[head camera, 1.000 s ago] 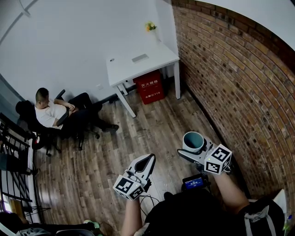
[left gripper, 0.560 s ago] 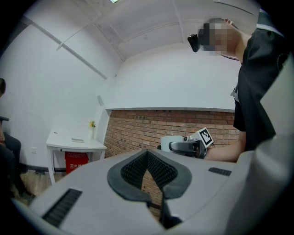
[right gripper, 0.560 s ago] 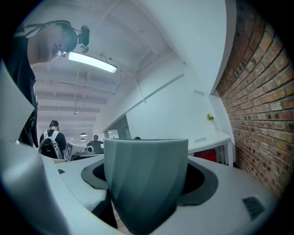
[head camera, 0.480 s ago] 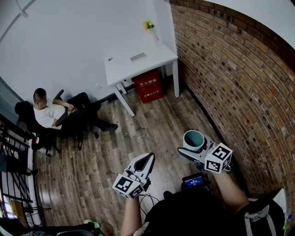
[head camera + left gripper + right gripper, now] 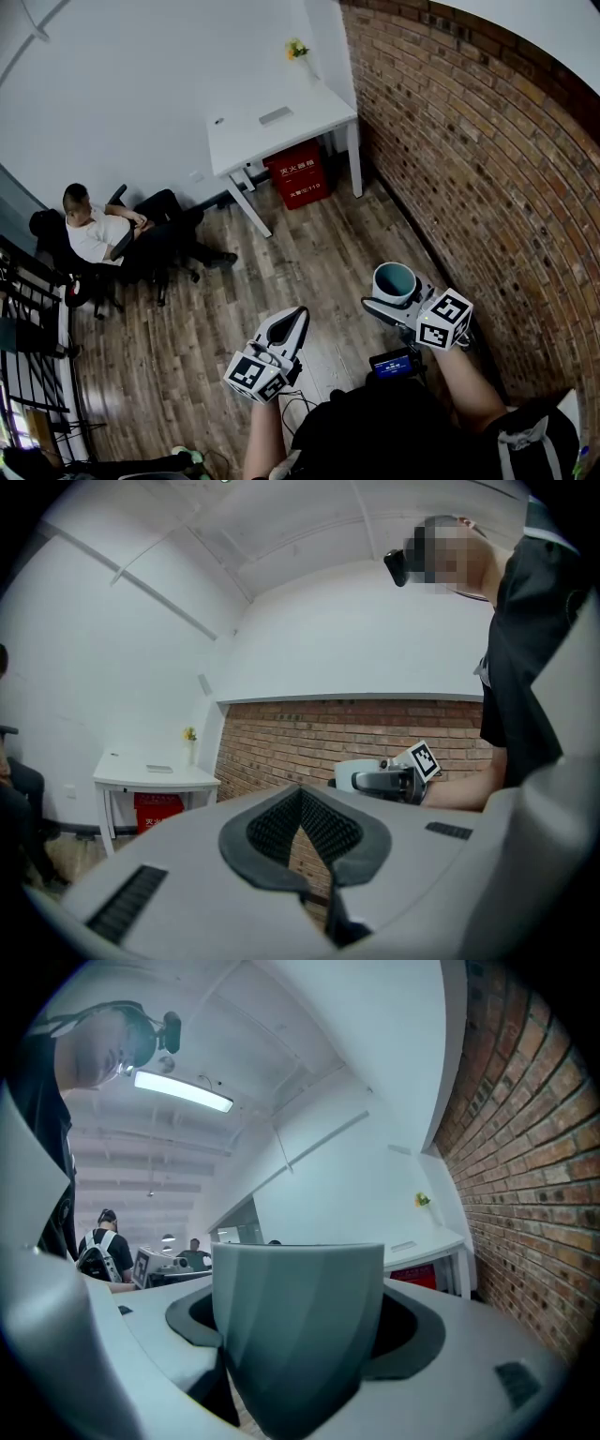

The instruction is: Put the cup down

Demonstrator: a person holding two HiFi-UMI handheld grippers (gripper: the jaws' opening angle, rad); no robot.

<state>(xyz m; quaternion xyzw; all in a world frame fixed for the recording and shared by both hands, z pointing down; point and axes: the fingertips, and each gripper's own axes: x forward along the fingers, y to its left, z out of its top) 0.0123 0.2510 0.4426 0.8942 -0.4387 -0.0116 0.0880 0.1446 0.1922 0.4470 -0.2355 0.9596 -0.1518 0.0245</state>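
Head view, looking steeply down: a person stands on a grey-brown wooden plank floor (image 5: 309,253) beside a red brick wall (image 5: 469,159), holding a tool in each hand. The right hand-held gripper (image 5: 394,300) is clamped on a pale grey tapered cup with a teal inside (image 5: 395,280). The cup is upright, mouth up, in mid-air above the floor and close to the wall. The left hand-held gripper (image 5: 296,319) is level with it, well apart from the cup, and carries nothing. Across the room a white rectangular bench (image 5: 272,127) stands in the corner against the brick wall, with a red box (image 5: 298,178) under it and a small bunch of yellow flowers (image 5: 297,49) at its back edge. A seated person in a white top (image 5: 94,230) sits further left. Left gripper view: the dark ribbed pads (image 5: 333,832) of the left hand-held gripper (image 5: 302,829) are clenched together with nothing between them. Beyond them are the right hand-held gripper (image 5: 384,780) with its black-and-white marker cube (image 5: 423,758), the brick wall (image 5: 309,738), and the white bench (image 5: 155,778) at the left. Right gripper view: the grey cup (image 5: 298,1326) fills the centre, gripped between the two jaws, its ribbed side facing the camera and its rim level. Behind it are the brick wall (image 5: 525,1147) at the right, the white bench (image 5: 441,1239), and a long ceiling light (image 5: 183,1091) overhead.
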